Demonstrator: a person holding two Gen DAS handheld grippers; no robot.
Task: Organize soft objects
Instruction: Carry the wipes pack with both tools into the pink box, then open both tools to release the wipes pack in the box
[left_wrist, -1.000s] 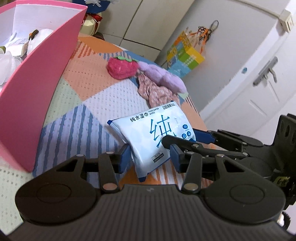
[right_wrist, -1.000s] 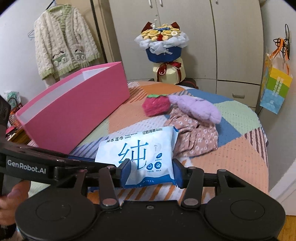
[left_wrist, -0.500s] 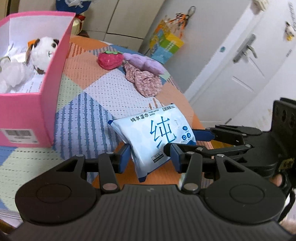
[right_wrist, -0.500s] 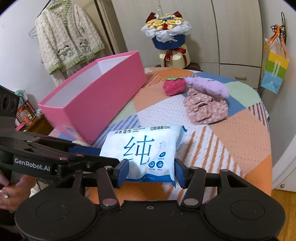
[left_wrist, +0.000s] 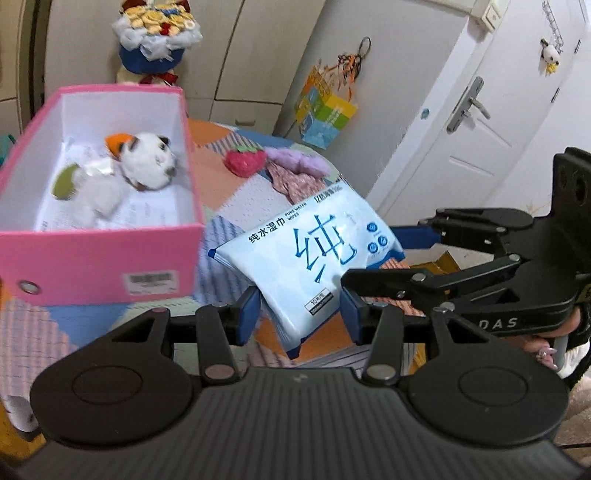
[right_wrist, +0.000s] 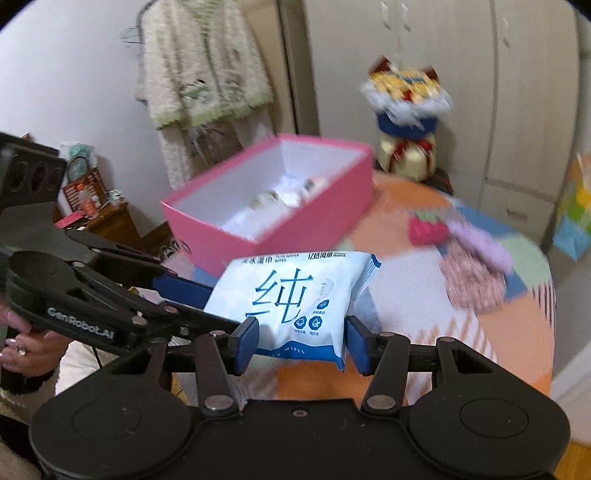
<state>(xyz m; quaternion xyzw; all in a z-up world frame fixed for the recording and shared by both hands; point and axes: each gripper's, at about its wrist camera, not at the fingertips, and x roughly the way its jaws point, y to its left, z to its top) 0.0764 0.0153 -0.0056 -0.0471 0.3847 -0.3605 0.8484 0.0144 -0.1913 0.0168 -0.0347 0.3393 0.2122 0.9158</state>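
Since a second ago the pale blue plastic pack of wet wipes (left_wrist: 310, 258) has risen off the patchwork cloth and now hangs in the air beside the pink cardboard box (left_wrist: 110, 258).

The pack sits between both sets of jaws at once: the left gripper (left_wrist: 300, 312) clamps its lower end, the right gripper (right_wrist: 301, 341) clamps its bottom edge from the other side, and each pair of blue pads presses into the film so the pack bulges above them. The likely trouble is the slack, slippery film sliding out if the two hands drift apart or tilt unevenly, or its corner catching the box's near wall, which stands between pack and the white plush toy (left_wrist: 147, 166) inside. On the counter beyond lie a red plush strawberry (left_wrist: 245, 162), a lilac fluffy piece (left_wrist: 299, 160) and a floral pink cloth (left_wrist: 291, 181), waiting.
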